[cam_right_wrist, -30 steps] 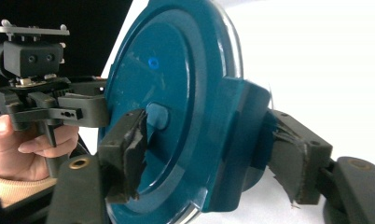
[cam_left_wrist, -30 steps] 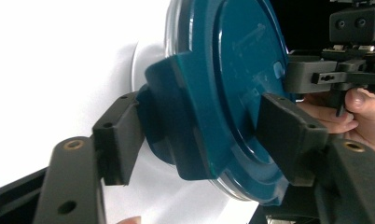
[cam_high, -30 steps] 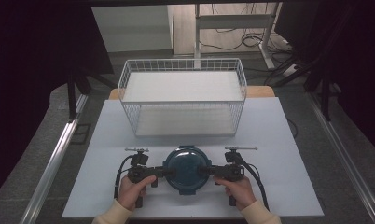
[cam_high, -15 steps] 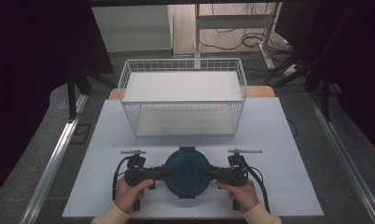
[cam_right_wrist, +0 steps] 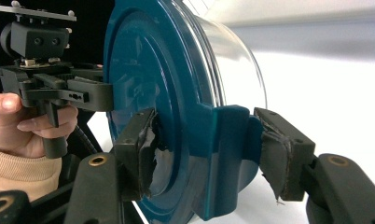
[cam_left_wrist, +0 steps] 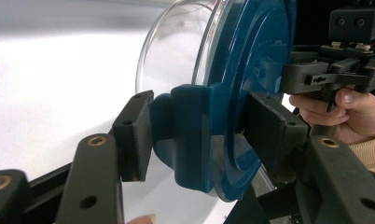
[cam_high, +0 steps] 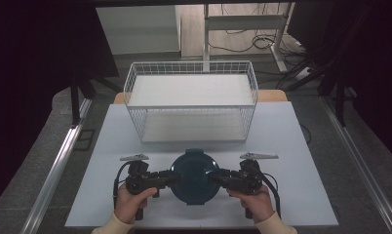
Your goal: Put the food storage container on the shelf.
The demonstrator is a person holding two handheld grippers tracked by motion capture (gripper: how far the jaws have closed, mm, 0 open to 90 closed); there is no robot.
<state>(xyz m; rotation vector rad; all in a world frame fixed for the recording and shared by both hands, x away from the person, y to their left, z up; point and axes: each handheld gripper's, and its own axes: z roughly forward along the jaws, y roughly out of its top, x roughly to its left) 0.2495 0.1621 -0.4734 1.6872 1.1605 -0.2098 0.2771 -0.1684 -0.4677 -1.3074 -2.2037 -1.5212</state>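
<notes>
A round clear container with a dark blue lid (cam_high: 194, 176) sits near the front edge of the white table (cam_high: 301, 146), held between the two grippers. The left gripper (cam_high: 170, 178) has its jaws closed on the lid's latch tab at the left side, and the right gripper (cam_high: 218, 178) clamps the matching tab on the opposite side. Behind it, well apart, stands a white wire basket (cam_high: 191, 100).

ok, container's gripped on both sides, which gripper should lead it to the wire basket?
Neither, probably. Left gripper and right gripper each clamp a side latch of the blue-lidded container, mirrored. The wire basket sits straight ahead, centred, so a joint two-handed carry looks best.
</notes>
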